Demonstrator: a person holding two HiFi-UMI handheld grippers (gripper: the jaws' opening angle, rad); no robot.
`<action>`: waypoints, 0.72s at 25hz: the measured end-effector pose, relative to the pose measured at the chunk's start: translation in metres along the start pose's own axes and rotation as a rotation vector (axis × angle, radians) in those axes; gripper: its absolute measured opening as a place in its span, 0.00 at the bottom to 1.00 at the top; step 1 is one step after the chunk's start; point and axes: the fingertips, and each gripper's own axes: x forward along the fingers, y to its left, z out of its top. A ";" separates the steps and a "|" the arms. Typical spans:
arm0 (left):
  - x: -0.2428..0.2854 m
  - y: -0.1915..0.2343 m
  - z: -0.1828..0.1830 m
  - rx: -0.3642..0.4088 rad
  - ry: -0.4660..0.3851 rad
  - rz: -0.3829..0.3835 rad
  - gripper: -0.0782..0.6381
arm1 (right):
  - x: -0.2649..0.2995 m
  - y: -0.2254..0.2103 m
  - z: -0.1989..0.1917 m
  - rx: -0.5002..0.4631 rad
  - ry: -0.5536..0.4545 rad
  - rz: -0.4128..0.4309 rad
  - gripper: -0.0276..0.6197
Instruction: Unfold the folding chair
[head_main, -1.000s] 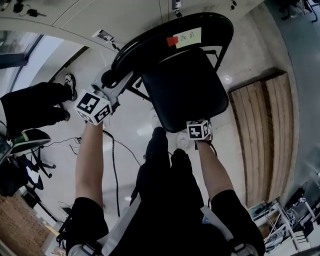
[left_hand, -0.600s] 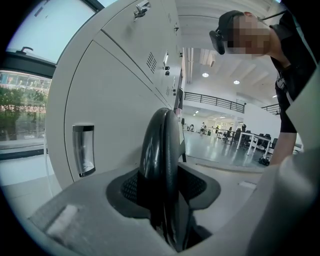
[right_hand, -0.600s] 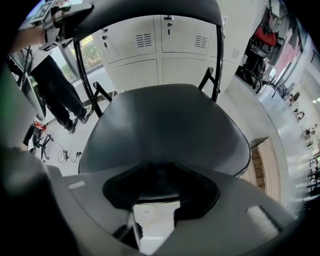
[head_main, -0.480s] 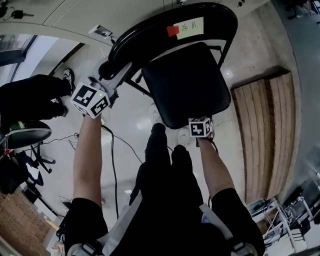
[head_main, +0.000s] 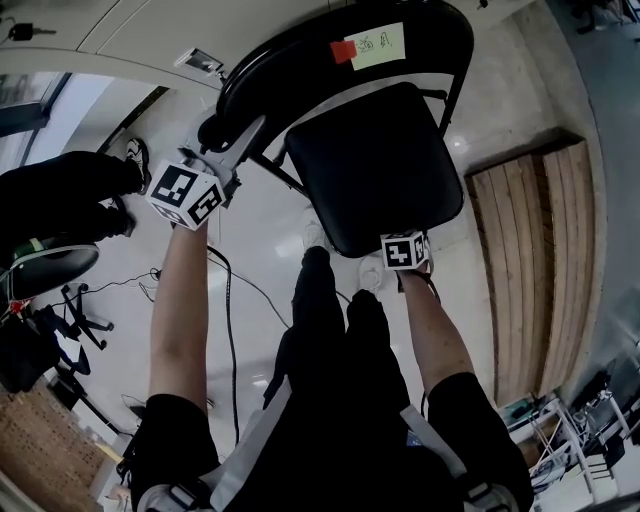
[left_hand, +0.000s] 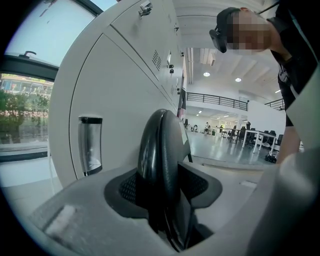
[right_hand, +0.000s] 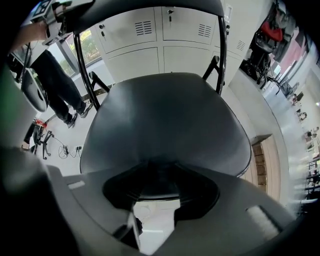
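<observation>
Straddles the curved end of the backrest (head_main: 330, 62) of the folding chair (head_main: 372, 170) with the left gripper (head_main: 226, 138); has just been spreading the jaws there, with the black rim between the pads but loose, not pinched; points nearly level along the rim toward white lockers (left_hand: 115, 75) close beyond the tips, so little room ahead on that side; leaves a window (left_hand: 30, 100) off to this tool's left and open floor (left_hand: 225, 150) to its right.

Clamps the front lip of the seat (right_hand: 165, 125) with the right gripper (right_hand: 160, 192), aimed straight down, pads closed on the edge; looks across the seat spread wide ahead of the tips, with frame tubes (right_hand: 221, 55) rising at its far corners and lockers behind them.

Shows bare pale floor between the two tools and below the right one; a black cable (head_main: 228, 310) on it, nearer the left tool's arm; a strip of wooden boards (head_main: 535, 260) out past the right tool; a bystander's dark legs (head_main: 70, 190) and an office chair base (head_main: 70, 300) outside the left tool, apart from it; a pale label with a red tab (head_main: 372, 46) on the backrest top, between the tools.
</observation>
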 end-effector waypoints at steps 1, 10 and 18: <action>0.000 0.001 -0.001 -0.003 0.000 0.001 0.38 | 0.001 -0.001 -0.001 -0.007 0.002 -0.001 0.30; 0.003 0.005 -0.006 -0.008 -0.017 0.015 0.39 | 0.010 -0.004 -0.009 -0.017 -0.001 -0.017 0.30; 0.008 0.010 -0.014 -0.009 -0.019 0.028 0.40 | 0.022 -0.004 -0.019 -0.006 0.023 0.010 0.30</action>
